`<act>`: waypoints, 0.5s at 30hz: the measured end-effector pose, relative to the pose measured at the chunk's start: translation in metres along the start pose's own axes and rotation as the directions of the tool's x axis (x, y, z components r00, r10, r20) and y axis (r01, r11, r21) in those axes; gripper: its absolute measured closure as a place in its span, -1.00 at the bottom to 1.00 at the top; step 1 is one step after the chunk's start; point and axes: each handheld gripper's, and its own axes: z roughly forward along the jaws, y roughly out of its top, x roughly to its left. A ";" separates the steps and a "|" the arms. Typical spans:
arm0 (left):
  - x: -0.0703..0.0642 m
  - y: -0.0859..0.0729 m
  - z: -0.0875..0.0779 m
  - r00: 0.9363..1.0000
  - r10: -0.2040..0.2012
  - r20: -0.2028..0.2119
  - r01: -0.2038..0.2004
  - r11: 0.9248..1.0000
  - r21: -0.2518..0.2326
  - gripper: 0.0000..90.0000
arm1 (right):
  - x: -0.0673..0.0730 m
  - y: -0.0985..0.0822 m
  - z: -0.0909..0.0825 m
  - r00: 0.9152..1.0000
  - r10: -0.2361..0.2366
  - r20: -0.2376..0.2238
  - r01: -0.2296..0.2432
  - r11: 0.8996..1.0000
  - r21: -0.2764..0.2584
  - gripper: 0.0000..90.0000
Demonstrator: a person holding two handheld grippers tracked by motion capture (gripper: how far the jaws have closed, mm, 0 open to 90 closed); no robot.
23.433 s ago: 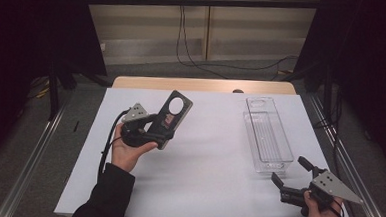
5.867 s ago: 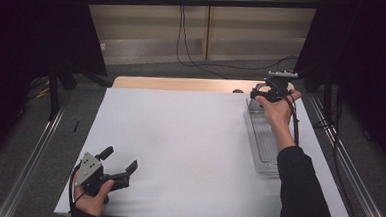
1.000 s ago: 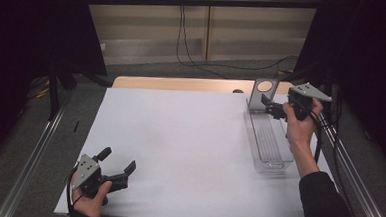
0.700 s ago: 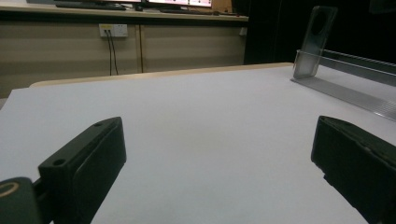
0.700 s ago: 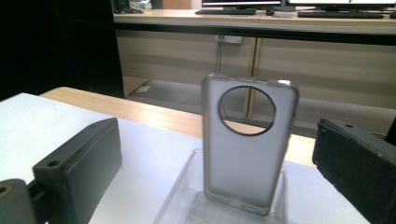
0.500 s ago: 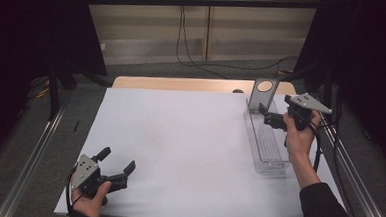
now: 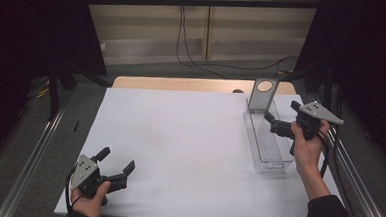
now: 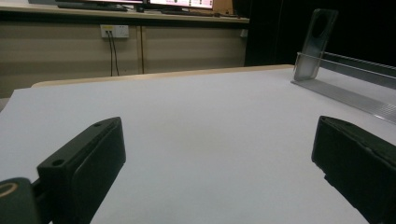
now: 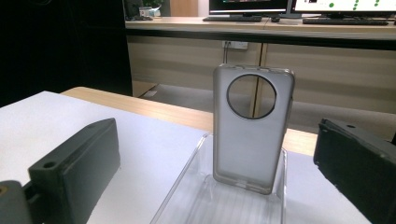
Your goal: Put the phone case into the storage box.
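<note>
A grey translucent phone case (image 7: 262,93) with a round camera hole stands upright at the far end of a clear plastic tray (image 7: 268,148), leaning on the end wall. My right gripper (image 7: 281,111) hovers open just right of the tray, a short way back from the case and touching nothing. In the right gripper view the case (image 9: 252,140) stands between the two spread jaws, farther off, with the tray (image 9: 187,200) below. My left gripper (image 7: 117,158) rests open at the table's near left corner. In its own view the case (image 8: 315,44) is far off at the right.
The white table top (image 7: 179,138) spreads between the two grippers. A wooden strip (image 7: 182,84) runs along its far edge. Metal rails (image 7: 33,155) flank the table on both sides. Cables hang on the back wall.
My right gripper has drawn back toward the near side, away from the case, with its jaws open. The case stays upright in the tray. The left gripper has not moved.
</note>
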 end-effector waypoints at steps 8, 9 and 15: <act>0.000 0.000 0.000 1.000 -0.002 0.000 0.002 1.000 0.001 -0.93 | 0.001 -0.008 -0.017 1.000 -0.002 -0.004 0.002 1.000 0.010 -1.00; 0.000 0.000 0.000 1.000 -0.002 0.000 0.002 1.000 0.002 -0.93 | 0.001 -0.009 -0.019 1.000 0.001 -0.005 -0.001 1.000 0.008 -1.00; 0.000 0.000 0.000 1.000 0.000 0.008 0.000 1.000 0.004 -0.93 | 0.002 -0.015 -0.033 1.000 0.006 -0.009 -0.006 1.000 -0.004 -1.00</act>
